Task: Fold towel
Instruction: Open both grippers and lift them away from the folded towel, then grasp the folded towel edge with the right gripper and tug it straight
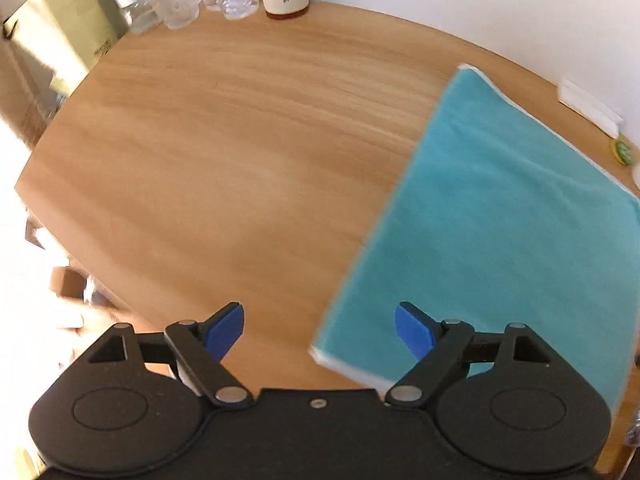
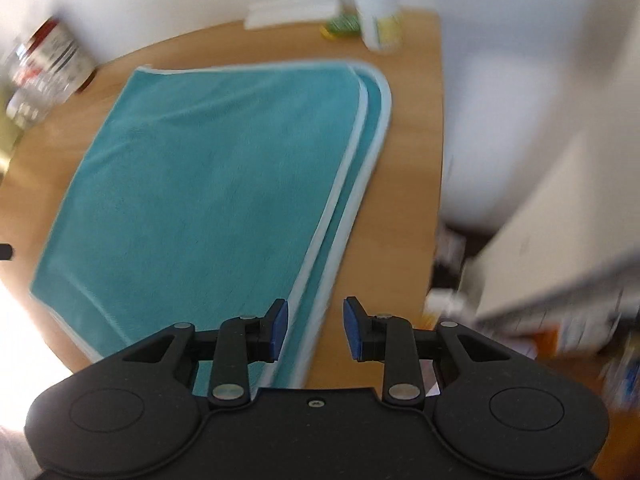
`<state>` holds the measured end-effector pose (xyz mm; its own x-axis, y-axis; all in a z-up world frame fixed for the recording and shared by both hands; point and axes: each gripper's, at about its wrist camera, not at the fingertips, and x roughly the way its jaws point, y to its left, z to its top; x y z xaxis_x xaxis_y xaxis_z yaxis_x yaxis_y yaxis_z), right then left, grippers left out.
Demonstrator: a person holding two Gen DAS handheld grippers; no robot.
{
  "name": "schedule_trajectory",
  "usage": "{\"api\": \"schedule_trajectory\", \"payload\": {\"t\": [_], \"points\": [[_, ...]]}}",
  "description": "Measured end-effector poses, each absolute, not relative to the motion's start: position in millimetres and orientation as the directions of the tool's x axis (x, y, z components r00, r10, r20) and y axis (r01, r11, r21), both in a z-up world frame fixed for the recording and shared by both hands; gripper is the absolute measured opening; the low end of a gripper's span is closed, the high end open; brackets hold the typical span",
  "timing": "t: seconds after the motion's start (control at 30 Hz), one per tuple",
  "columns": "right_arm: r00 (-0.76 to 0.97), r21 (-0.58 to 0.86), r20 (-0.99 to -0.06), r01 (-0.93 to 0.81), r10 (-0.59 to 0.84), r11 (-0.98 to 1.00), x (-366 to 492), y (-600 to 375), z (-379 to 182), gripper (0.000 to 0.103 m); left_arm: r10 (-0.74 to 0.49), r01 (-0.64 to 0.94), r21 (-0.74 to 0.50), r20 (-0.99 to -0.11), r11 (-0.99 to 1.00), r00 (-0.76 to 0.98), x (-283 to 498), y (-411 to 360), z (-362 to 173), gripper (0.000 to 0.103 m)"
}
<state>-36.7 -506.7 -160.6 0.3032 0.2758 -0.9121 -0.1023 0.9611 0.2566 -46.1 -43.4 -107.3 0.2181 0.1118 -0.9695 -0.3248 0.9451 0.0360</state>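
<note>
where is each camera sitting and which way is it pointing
Left wrist: on the left gripper, looking forward and down over the wooden table; its own open blue-padded fingers show.
Right wrist: on the right gripper, looking down at the teal towel; its open fingers show.
Shared: the towel and the table.

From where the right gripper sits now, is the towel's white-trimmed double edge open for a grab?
Probably yes. The right gripper is open, and the towel has its white-trimmed edge running straight ahead of the fingers with nothing lying on it. The tub and other clutter stand at the table's far end.
</note>
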Motion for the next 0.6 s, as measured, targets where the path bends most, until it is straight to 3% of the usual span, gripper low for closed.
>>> {"api": "schedule_trajectory", "payload": {"t": [0.13, 0.33, 0.6], "points": [[0.309, 0.233, -0.928, 0.042, 0.209, 0.972, -47, -491, -166, 0.036, -0.017, -0.198, -0.056, -0.98, 0.979, 0.196, -27, -28, -132, 0.084], [0.339, 0.217, -0.93, 0.198, 0.141, 0.956, -81, -480, -161, 0.041, -0.07, 0.025, -0.067, -0.989, 0.997, 0.132, -17, -34, -155, 0.084], [0.312, 0.241, -0.938, 0.276, 0.15, 0.931, -103, -484, -169, 0.043, -0.099, 0.044, -0.096, -0.994, 0.994, 0.055, -5, -30, -172, 0.085]]}}
